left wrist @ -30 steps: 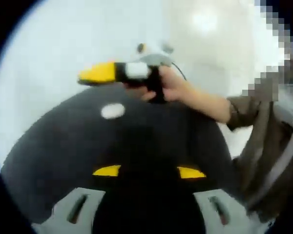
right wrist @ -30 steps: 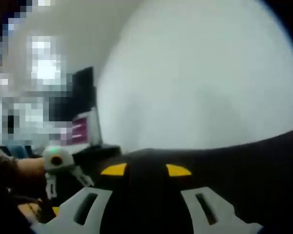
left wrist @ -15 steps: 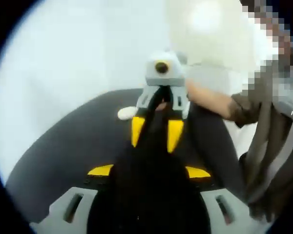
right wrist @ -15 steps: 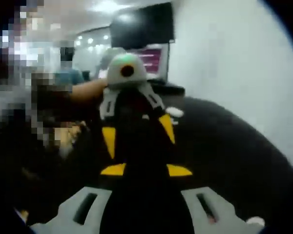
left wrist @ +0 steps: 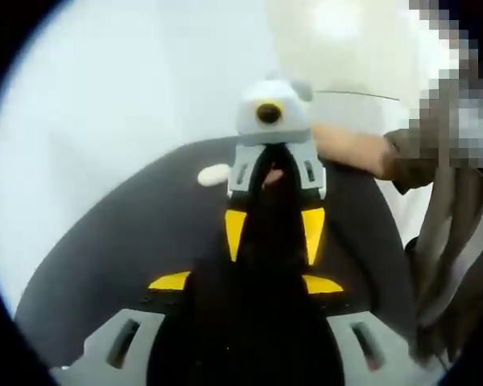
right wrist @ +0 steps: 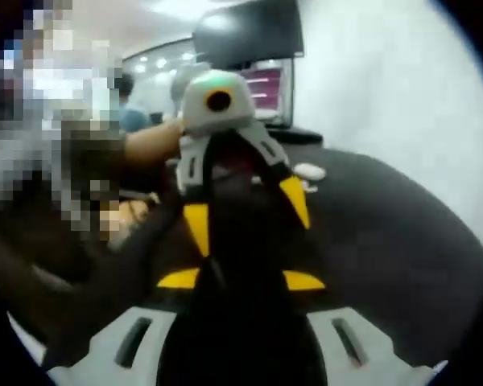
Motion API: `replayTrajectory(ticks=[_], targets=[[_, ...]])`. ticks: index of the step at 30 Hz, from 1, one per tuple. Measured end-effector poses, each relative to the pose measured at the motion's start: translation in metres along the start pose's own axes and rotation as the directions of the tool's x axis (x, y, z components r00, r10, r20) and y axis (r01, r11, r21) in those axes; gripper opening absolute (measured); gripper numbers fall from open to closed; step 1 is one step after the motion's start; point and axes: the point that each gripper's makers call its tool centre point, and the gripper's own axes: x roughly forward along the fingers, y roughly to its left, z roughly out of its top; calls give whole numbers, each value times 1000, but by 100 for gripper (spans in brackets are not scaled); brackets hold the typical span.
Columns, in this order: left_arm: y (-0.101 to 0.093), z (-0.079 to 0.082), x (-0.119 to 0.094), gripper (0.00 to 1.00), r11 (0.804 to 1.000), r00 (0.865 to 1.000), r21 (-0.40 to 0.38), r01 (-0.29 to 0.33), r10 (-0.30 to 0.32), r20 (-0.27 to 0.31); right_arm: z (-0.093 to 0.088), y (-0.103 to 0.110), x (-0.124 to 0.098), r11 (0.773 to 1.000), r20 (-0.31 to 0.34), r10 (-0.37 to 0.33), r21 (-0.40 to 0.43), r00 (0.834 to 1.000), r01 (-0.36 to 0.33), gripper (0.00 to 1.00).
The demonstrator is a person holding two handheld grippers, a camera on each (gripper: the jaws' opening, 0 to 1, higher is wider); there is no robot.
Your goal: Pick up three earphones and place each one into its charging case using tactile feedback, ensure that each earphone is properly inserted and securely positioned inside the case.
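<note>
One small white earphone (left wrist: pixel 213 174) lies on the round dark table (left wrist: pixel 105 265), just past and to the left of the right gripper (left wrist: pixel 274 235) as the left gripper view shows it; whether it is a bud or a case is too blurred to tell. In the right gripper view one similar white piece (right wrist: pixel 309 171) lies on the table (right wrist: pixel 386 257) just to the right of the left gripper (right wrist: pixel 245 211), beside its upper jaw mount. The two grippers point straight at each other over the tabletop, each one's yellow-tipped jaws aimed at the other's. The left gripper (left wrist: pixel 245 283) stands with its jaws apart, two yellow tips spread wide with nothing between them, and the right gripper's two yellow tips sit just beyond that gap. The right gripper (right wrist: pixel 240 280) is likewise spread, its two yellow tips well apart and empty, the left gripper's tips just ahead of them. A bare forearm (left wrist: pixel 350 150) reaches in behind the right gripper, running into a brown sleeve (left wrist: pixel 423 157). Behind the left gripper one dark monitor (right wrist: pixel 245 36) stands against a pale wall (right wrist: pixel 386 88).
</note>
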Motion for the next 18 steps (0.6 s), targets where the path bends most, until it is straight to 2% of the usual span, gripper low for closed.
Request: replayTrajectory(ticks=[2,4,7,9,11,12,13,14,15,18], targets=[[2,0,-2,48,1000,1000,-3,-11,11,1,0,-5,-3,998,-26,-40,-40,999,39,38],[1,0,-3,47,1000,1000,5,-24,24,-6,4,-7,-6,998,-14,-64,-24,998,63,38],[2,-1,-1,46,998,998,29,-51,52,-37,9,-20,-11,990,9,-121,69,993,120,38],[8,-4,0,44,995,993,47,-91,94,-66,6,-25,-11,987,-5,-132,88,991,132,38],[9,-3,2,44,994,992,48,-102,105,-68,0,-22,-10,988,-31,-117,94,993,119,38],[10,-3,2,43,993,992,50,-106,109,-66,-6,-13,-9,993,-48,-73,87,996,77,38],[10,-2,3,43,993,992,52,-111,114,-63,-5,-8,-8,997,-22,-44,61,999,45,40],[12,-1,4,43,991,991,51,-120,123,-58,-4,-3,-11,999,-16,-35,25,999,35,45],[13,-1,6,43,991,990,49,-127,129,-53,-6,-1,-13,999,-43,-31,40,999,33,46],[9,3,7,43,993,993,35,-115,116,-33,0,-1,-19,997,-19,-36,67,999,37,46]])
